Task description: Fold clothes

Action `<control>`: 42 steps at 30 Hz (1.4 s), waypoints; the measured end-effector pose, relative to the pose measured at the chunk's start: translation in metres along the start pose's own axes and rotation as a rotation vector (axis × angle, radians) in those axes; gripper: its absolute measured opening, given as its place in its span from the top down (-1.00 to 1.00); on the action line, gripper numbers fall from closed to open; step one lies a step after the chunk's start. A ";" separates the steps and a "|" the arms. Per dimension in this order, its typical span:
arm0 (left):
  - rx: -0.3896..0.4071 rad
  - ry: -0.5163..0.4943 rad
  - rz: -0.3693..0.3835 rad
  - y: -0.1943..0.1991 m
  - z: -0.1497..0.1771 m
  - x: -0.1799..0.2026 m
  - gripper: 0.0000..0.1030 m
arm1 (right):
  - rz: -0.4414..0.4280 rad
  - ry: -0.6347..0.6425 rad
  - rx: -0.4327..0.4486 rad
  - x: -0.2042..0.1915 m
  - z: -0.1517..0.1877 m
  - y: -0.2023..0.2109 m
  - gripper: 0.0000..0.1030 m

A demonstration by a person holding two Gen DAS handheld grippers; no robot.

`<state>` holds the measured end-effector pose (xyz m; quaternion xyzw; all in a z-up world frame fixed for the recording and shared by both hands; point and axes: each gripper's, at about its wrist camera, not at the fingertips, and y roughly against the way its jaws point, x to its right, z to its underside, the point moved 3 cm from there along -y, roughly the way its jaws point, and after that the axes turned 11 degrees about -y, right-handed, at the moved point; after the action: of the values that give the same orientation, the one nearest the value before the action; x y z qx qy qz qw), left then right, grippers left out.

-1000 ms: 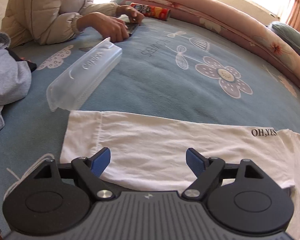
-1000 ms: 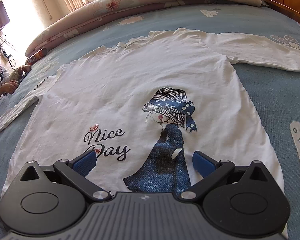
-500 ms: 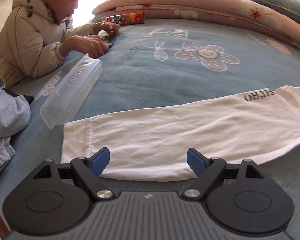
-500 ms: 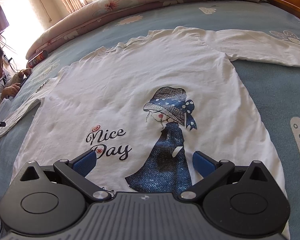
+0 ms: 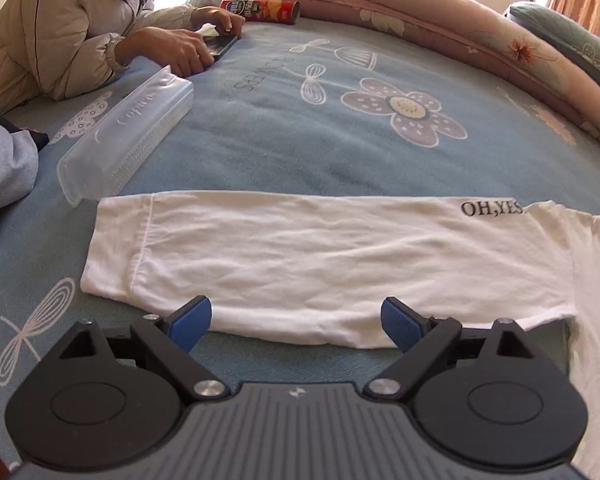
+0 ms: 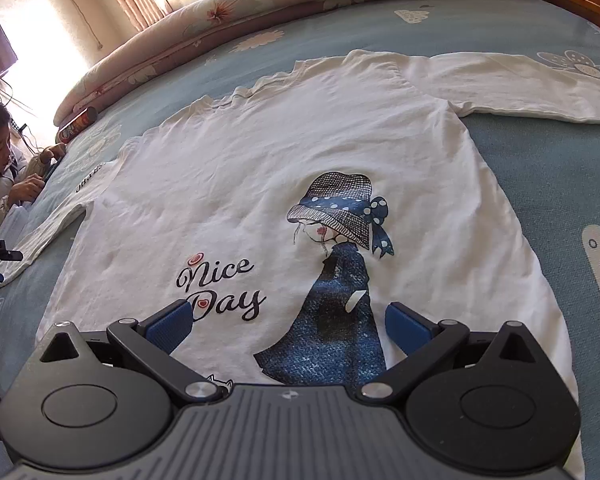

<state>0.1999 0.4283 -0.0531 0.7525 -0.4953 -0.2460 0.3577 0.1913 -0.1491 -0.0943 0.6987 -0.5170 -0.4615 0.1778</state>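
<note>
A white long-sleeved shirt (image 6: 300, 152) lies flat on the blue flowered bedspread (image 5: 300, 144), front up, with a printed girl in a hat and the words "Nice Day". Its left sleeve (image 5: 300, 256), marked "OH,YES", stretches across the left wrist view. My left gripper (image 5: 298, 322) hovers at the sleeve's near edge; its jaws are opening and nothing is between them. In the right wrist view my right gripper (image 6: 288, 326) stands open above the shirt's lower hem, over the print, gripping nothing. The other sleeve (image 6: 520, 84) reaches to the right.
A clear plastic case (image 5: 128, 132) lies just beyond the sleeve's cuff. A person in a beige jacket (image 5: 60, 28) leans on the bed's far left with a phone. A crisp tube (image 5: 260, 10) and rolled quilts (image 5: 440, 28) line the far side. Grey clothing (image 5: 4, 160) sits at left.
The left gripper's view has swung sideways over the sleeve and back, and its jaws now stand a little wider. The right gripper has stayed over the hem.
</note>
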 end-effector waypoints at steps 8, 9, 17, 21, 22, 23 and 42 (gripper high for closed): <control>-0.051 -0.056 -0.028 -0.040 0.005 0.034 -0.80 | -0.002 -0.004 -0.003 0.000 -0.001 0.001 -1.00; -0.023 -0.054 -0.018 -0.037 0.010 0.032 -0.80 | -0.005 -0.008 -0.004 0.001 -0.001 0.001 -1.00; 0.033 -0.145 0.053 -0.008 -0.019 0.067 -0.80 | 0.002 0.003 -0.004 -0.001 0.001 0.001 -1.00; 0.105 -0.108 0.192 -0.022 -0.050 0.113 -0.80 | 0.005 0.012 -0.002 -0.002 0.001 0.000 -1.00; 0.112 -0.090 0.228 -0.029 -0.056 0.124 -0.80 | 0.004 0.011 -0.002 -0.002 0.001 0.000 -1.00; 0.121 -0.071 0.256 -0.036 -0.060 0.133 -0.80 | 0.003 0.009 -0.001 -0.002 0.002 0.000 -1.00; 0.112 -0.007 0.503 -0.088 -0.091 0.224 -0.80 | -0.039 -0.027 -0.023 0.004 -0.001 0.005 -1.00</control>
<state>0.4031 0.2705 -0.0689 0.6233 -0.6809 -0.1242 0.3638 0.1894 -0.1550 -0.0925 0.7003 -0.5005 -0.4798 0.1699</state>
